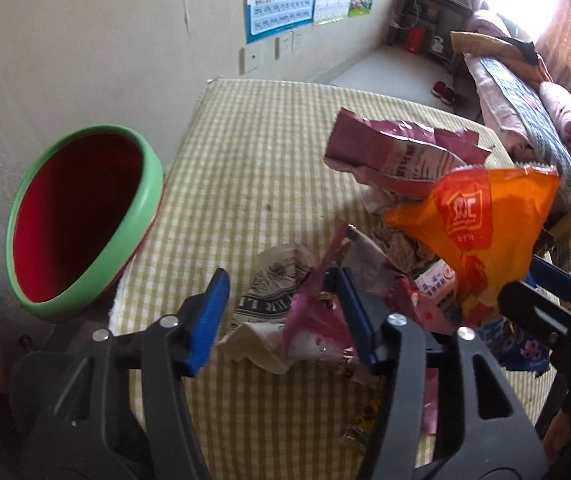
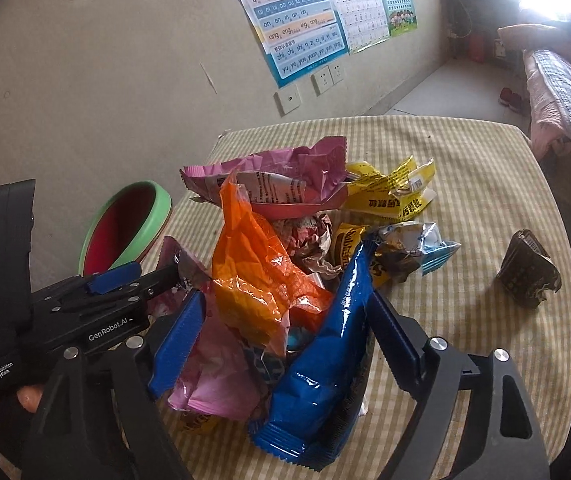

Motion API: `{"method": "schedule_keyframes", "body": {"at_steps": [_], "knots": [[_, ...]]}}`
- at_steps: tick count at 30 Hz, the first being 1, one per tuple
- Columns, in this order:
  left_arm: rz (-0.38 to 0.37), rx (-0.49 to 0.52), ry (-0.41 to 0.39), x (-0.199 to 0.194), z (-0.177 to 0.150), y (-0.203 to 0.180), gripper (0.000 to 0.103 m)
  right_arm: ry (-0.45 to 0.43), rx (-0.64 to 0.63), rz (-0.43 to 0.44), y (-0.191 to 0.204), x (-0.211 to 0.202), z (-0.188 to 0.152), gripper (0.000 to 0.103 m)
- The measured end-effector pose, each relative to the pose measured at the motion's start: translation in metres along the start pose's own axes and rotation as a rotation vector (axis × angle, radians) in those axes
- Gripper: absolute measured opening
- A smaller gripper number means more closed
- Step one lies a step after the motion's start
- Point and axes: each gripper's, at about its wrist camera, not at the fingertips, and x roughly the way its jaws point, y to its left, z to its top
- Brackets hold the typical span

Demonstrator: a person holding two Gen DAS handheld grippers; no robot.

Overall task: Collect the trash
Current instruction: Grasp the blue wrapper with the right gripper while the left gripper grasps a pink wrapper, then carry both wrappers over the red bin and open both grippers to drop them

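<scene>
Counter (image 2: 485, 200): checked cloth; wrapper heap centre.
Bin (image 1: 85, 220): left edge, mouth tilted toward heap.
Right claw (image 2: 285, 344): spread astride blue wrapper (image 2: 317, 360) and orange wrapper (image 2: 253, 280); close fully before lifting.
Left claw (image 1: 281, 320): half spread over pink wrapper (image 1: 309, 320); seat deeper.

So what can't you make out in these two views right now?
- Bin bottom: left wrist view, lost in shadow.
- Pile's lower layers: both views, covered by orange wrapper and blue wrapper.
- Right tool pad contact: right wrist view, wrappers hide it.
- Brown packet label: too small.
</scene>
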Motion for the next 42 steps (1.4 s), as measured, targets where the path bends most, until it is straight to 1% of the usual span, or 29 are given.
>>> {"method": "schedule_keyframes", "body": {"at_steps": [3,4,5,6,7,8,9,11,13,14,16,17,18,20,21,23,24,26,27,28,32,33,35,37,39,40,41,42], "knots": [[-0.025,0.027,0.013,0.006,0.001,-0.004,0.052,0.004,-0.014,0.009,0.002,0.005,0.003,0.079],[-0.035,0.036,0.017,0.007,0.002,-0.005,0.050,0.008,-0.020,0.013,0.002,0.007,0.004,0.078],[-0.042,0.038,0.020,0.009,0.002,-0.005,0.040,0.014,-0.024,0.018,0.002,0.009,0.004,0.077],[-0.052,0.037,0.026,0.010,0.002,-0.005,0.027,0.022,-0.028,0.025,0.003,0.012,0.004,0.072],[-0.068,0.032,0.032,0.011,0.001,-0.004,0.023,0.026,-0.027,0.036,0.003,0.013,0.004,0.069],[-0.074,0.023,0.030,0.010,0.001,-0.002,0.017,0.025,-0.026,0.041,0.003,0.013,0.003,0.067],[-0.083,0.015,0.026,0.009,0.000,-0.001,0.009,0.022,-0.027,0.045,0.003,0.013,0.004,0.063],[-0.117,-0.011,0.021,0.007,0.000,0.004,0.003,0.011,-0.039,0.052,0.004,0.011,0.005,0.056],[-0.124,-0.028,0.003,0.002,0.000,0.008,0.002,-0.007,-0.044,0.062,0.006,0.007,0.005,0.046],[-0.122,-0.033,-0.009,-0.002,0.000,0.009,0.002,-0.016,-0.043,0.066,0.006,0.005,0.005,0.044],[-0.119,-0.048,-0.036,-0.011,0.000,0.013,0.001,-0.031,-0.041,0.083,0.007,0.000,0.005,0.024],[-0.115,-0.054,-0.051,-0.016,0.000,0.015,0.001,-0.037,-0.032,0.094,0.007,-0.003,0.006,0.022],[-0.110,-0.061,-0.069,-0.022,0.002,0.017,0.001,-0.041,-0.027,0.098,0.008,-0.006,0.007,0.014],[-0.100,-0.068,-0.097,-0.030,0.005,0.022,0.001,-0.047,-0.031,0.100,0.009,-0.011,0.009,0.011],[-0.097,-0.074,-0.110,-0.035,0.006,0.026,0.001,-0.047,-0.035,0.100,0.011,-0.011,0.009,0.010],[-0.090,-0.082,-0.124,-0.040,0.009,0.031,0.001,-0.052,-0.034,0.094,0.012,-0.013,0.011,0.014],[-0.085,-0.087,-0.130,-0.042,0.009,0.034,0.001,-0.056,-0.034,0.088,0.012,-0.013,0.011,0.014],[-0.079,-0.101,-0.138,-0.048,0.008,0.040,0.001,-0.053,-0.052,0.072,0.016,-0.013,0.012,0.018],[-0.078,-0.108,-0.137,-0.050,0.007,0.042,0.001,-0.053,-0.064,0.051,0.018,-0.013,0.013,0.031],[-0.075,-0.115,-0.135,-0.050,0.006,0.045,0.001,-0.054,-0.070,0.040,0.019,-0.012,0.013,0.047],[-0.083,-0.137,-0.127,-0.050,0.004,0.052,0.001,-0.023,-0.071,-0.007,0.019,-0.005,0.012,0.060],[-0.086,-0.138,-0.127,-0.051,0.003,0.052,0.001,-0.006,-0.062,-0.023,0.018,0.000,0.012,0.062],[-0.094,-0.138,-0.129,-0.051,0.003,0.052,0.001,0.010,-0.055,-0.029,0.018,0.004,0.010,0.063],[-0.098,-0.139,-0.131,-0.051,0.002,0.052,0.001,0.038,-0.072,-0.058,0.020,0.009,0.009,0.070],[-0.101,-0.143,-0.135,-0.052,0.001,0.054,0.001,0.075,-0.066,-0.057,0.017,0.014,0.006,0.070],[-0.100,-0.146,-0.137,-0.053,0.001,0.055,0.001,0.093,-0.049,-0.036,0.015,0.016,0.003,0.069],[-0.097,-0.148,-0.140,-0.054,0.000,0.055,0.001,0.108,-0.033,-0.018,0.012,0.017,0.000,0.066],[-0.094,-0.152,-0.142,-0.055,0.000,0.056,0.001,0.117,-0.025,-0.011,0.011,0.017,-0.002,0.050]]}}
